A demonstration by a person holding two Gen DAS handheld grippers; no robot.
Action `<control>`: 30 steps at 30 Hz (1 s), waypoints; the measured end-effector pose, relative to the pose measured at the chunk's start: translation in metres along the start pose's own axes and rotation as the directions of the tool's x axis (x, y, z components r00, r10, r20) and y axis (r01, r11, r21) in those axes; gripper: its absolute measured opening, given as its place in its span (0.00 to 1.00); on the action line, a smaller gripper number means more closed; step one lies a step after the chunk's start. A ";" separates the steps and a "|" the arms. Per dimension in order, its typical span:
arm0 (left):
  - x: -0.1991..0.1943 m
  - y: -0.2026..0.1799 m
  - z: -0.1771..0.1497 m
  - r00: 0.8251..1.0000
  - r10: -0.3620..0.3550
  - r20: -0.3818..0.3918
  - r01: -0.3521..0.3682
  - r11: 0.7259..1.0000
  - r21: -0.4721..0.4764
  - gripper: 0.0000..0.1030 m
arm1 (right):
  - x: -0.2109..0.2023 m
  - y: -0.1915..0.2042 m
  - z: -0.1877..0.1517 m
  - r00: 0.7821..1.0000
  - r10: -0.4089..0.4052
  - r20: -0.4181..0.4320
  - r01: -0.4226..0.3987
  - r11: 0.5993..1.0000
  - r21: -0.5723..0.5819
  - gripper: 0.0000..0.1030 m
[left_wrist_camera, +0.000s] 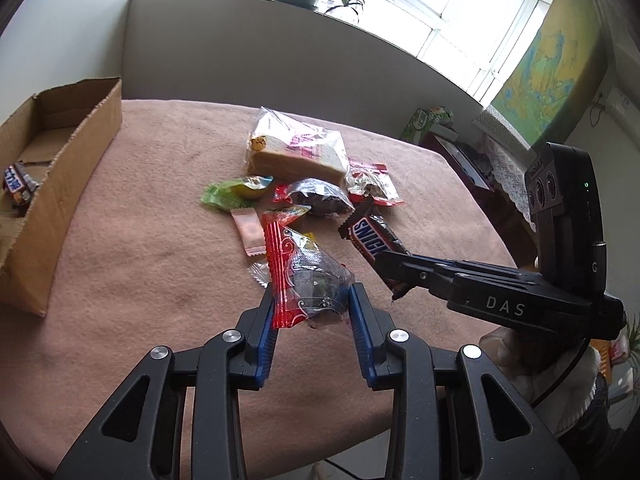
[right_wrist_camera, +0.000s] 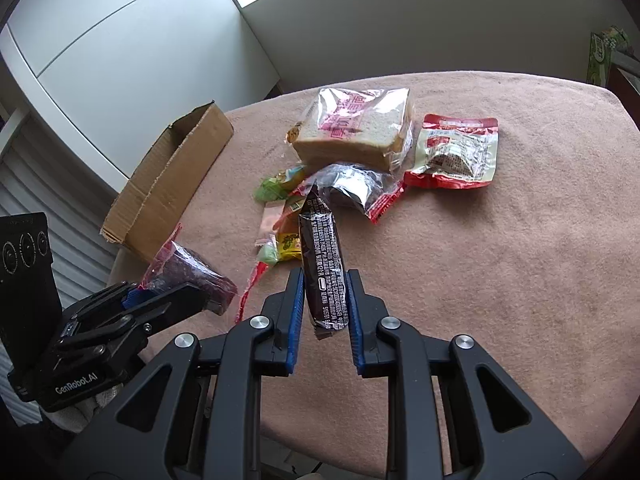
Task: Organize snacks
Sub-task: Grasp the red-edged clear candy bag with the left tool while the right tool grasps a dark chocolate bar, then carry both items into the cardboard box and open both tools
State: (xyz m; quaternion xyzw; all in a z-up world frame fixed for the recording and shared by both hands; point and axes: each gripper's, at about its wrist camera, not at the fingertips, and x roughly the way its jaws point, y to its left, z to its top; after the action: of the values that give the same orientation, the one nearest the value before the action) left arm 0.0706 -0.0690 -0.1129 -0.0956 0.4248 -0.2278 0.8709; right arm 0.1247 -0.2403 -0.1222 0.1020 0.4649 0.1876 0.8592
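Nearest me, both claws are loaded: my left gripper [left_wrist_camera: 312, 304] pinches a red-edged clear packet [left_wrist_camera: 308, 280], my right gripper [right_wrist_camera: 325, 300] clamps the Snickers bar [right_wrist_camera: 322, 264]. Both tilt downward above the pink cloth [right_wrist_camera: 500, 260]. Judging this the carry step, next I swing left to the cardboard box [left_wrist_camera: 52, 184], where 1 bar already lies.

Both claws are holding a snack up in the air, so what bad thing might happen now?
The right gripper pinches the dark brown Snickers bar only near its lower end, so it might swing or slip out. The left gripper squeezes the crinkly red-and-clear packet, whose slick film could slide free before reaching the brown cardboard box.
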 end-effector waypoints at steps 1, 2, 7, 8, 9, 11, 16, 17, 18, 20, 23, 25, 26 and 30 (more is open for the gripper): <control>-0.004 0.003 0.002 1.000 0.004 0.011 -0.004 1.000 -0.006 0.31 | -0.003 0.004 0.002 1.000 0.002 0.008 -0.002 1.000 -0.005 0.20; -0.009 0.008 0.003 1.000 0.009 0.023 -0.008 1.000 -0.013 0.31 | -0.004 0.009 0.005 1.000 0.006 0.014 -0.006 1.000 -0.012 0.20; -0.040 0.032 0.010 0.995 0.047 0.087 -0.044 0.998 -0.045 0.31 | -0.009 0.037 0.023 0.998 0.031 0.048 -0.028 0.998 -0.053 0.20; -0.046 0.039 0.012 0.993 0.059 0.101 -0.054 0.997 -0.053 0.31 | -0.009 0.044 0.027 0.998 0.038 0.052 -0.035 0.998 -0.060 0.20; -0.050 0.044 0.014 0.991 0.073 0.114 -0.066 0.996 -0.063 0.31 | -0.007 0.050 0.032 0.997 0.045 0.056 -0.041 0.997 -0.069 0.20; -0.062 0.059 0.015 0.985 0.099 0.138 -0.087 0.992 -0.087 0.31 | -0.005 0.064 0.040 0.996 0.058 0.062 -0.052 0.995 -0.091 0.20; -0.087 0.093 0.017 0.969 0.171 0.181 -0.147 0.979 -0.139 0.31 | 0.009 0.100 0.060 0.994 0.083 0.070 -0.072 0.987 -0.146 0.20; -0.092 0.100 0.017 0.965 0.184 0.187 -0.158 0.976 -0.148 0.31 | 0.013 0.106 0.064 0.994 0.088 0.070 -0.077 0.985 -0.155 0.20; -0.096 0.106 0.017 0.962 0.196 0.191 -0.168 0.973 -0.156 0.31 | 0.017 0.113 0.068 0.993 0.092 0.069 -0.080 0.983 -0.164 0.20; -0.103 0.118 0.017 0.954 0.223 0.201 -0.190 0.967 -0.171 0.31 | 0.025 0.126 0.074 0.992 0.105 0.065 -0.092 0.979 -0.182 0.20; -0.113 0.134 0.017 0.944 0.253 0.212 -0.214 0.958 -0.190 0.31 | 0.036 0.144 0.083 0.991 0.120 0.060 -0.106 0.974 -0.202 0.20; -0.117 0.144 0.019 0.938 0.271 0.218 -0.228 0.952 -0.202 0.31 | 0.046 0.156 0.090 0.990 0.127 0.056 -0.112 0.970 -0.217 0.20; -0.119 0.148 0.019 0.935 0.278 0.219 -0.234 0.950 -0.207 0.31 | 0.051 0.161 0.093 0.990 0.128 0.053 -0.113 0.968 -0.223 0.20; -0.121 0.165 0.018 0.930 0.296 0.216 -0.246 0.942 -0.229 0.31 | 0.072 0.186 0.105 0.990 0.134 0.035 -0.121 0.959 -0.255 0.20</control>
State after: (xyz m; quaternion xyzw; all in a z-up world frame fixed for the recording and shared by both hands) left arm 0.0716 0.1336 -0.0770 -0.1496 0.3426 -0.0475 0.9263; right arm 0.2065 -0.0411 -0.0547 0.0264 0.4074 0.2973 0.8631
